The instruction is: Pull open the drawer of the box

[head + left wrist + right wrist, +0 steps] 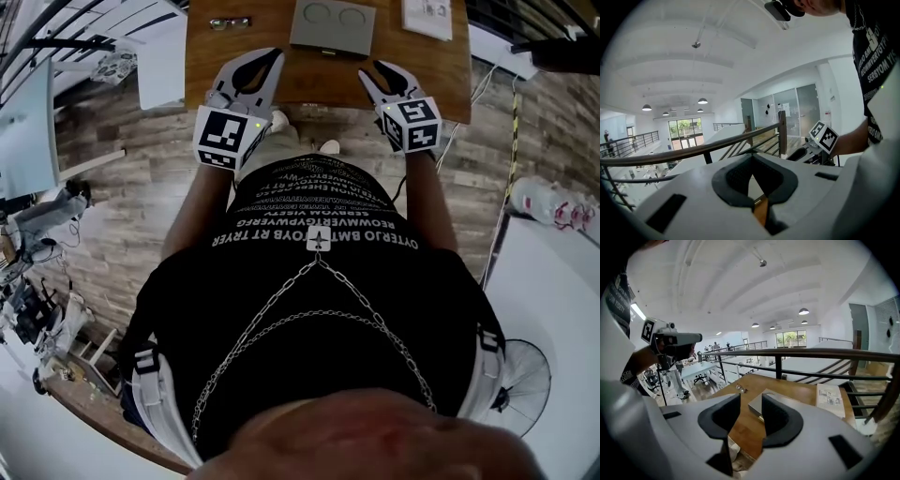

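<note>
A flat grey box [332, 26] with two round marks on its lid lies at the far side of a wooden table [253, 37]. Its drawer front faces me, flush with the box, with a small handle [326, 52]. Both grippers hover over the near table edge, apart from the box. My left gripper [272, 54] has its tips together with nothing between them; in its own view the left gripper [751, 158] points over the railing. My right gripper [380, 67] stands open and empty. Between the right gripper [751, 401] fingers I see the box [755, 405].
A pair of glasses [230, 22] lies left of the box and a printed sheet [427, 17] lies to its right. A metal railing [811, 352] runs just behind the table. White desks [161, 56] stand to the left below.
</note>
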Demonstrator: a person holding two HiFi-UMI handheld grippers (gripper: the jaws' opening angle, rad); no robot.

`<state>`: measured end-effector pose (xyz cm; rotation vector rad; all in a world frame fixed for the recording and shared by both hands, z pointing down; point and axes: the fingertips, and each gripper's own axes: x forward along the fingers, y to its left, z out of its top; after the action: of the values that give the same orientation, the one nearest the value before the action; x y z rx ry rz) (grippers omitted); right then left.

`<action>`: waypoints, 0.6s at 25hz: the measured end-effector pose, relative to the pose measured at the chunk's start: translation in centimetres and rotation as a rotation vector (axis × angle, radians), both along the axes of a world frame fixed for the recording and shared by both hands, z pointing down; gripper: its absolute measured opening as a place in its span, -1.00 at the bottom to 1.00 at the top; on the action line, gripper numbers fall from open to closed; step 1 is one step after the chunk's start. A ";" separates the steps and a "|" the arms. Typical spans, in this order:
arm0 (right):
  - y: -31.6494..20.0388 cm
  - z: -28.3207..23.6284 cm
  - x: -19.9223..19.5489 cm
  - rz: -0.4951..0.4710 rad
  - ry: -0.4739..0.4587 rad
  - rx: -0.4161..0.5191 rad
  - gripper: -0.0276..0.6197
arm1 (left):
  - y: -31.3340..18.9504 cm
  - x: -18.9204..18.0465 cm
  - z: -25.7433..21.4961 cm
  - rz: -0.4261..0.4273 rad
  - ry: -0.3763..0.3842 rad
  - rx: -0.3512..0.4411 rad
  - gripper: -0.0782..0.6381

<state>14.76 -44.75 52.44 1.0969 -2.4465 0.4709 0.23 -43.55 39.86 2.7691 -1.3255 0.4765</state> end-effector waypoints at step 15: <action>-1.2 6.3 -3.3 0.098 0.083 -0.075 -0.53 | -3.3 -3.4 -0.2 0.080 0.012 0.010 -0.77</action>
<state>11.43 -45.93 58.73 1.1845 -2.2931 0.5326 -3.18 -46.84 39.67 2.8372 -1.2223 0.4566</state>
